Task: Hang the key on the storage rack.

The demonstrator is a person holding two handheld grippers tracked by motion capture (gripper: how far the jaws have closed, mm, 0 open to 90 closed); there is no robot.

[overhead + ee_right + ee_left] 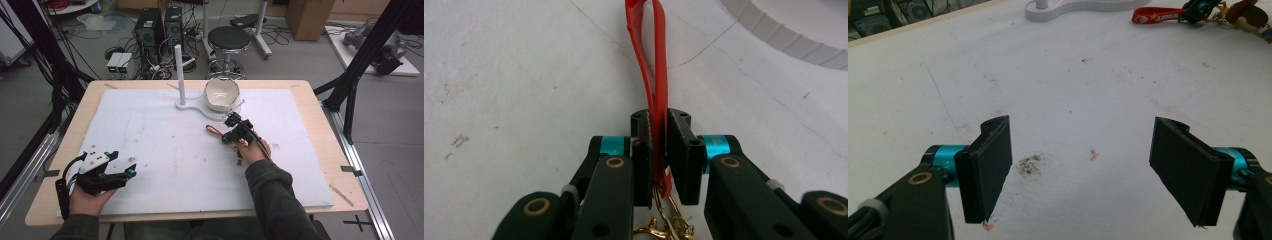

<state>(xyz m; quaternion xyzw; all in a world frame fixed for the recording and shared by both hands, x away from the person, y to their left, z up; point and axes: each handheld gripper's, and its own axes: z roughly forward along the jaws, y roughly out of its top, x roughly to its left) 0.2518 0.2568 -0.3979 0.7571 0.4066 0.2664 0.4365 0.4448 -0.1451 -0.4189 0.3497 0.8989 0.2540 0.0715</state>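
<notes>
Jaws of right gripper point(659, 155) clenched on red strap point(655, 75); left gripper point(1083, 170) jaws wide apart, holding nothing, over white board point(1073, 90).

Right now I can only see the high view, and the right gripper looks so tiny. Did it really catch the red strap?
Observer: Yes. In the right gripper view, the right gripper has its fingers pressed on the red strap from both sides.
Operator: Is anything hanging on the strap?
Observer: A gold chain shows at the strap's near end, just behind the fingers.
Operator: What about the left gripper?
Observer: Its own view shows the left gripper open above the white board, with nothing between its fingers.
</notes>
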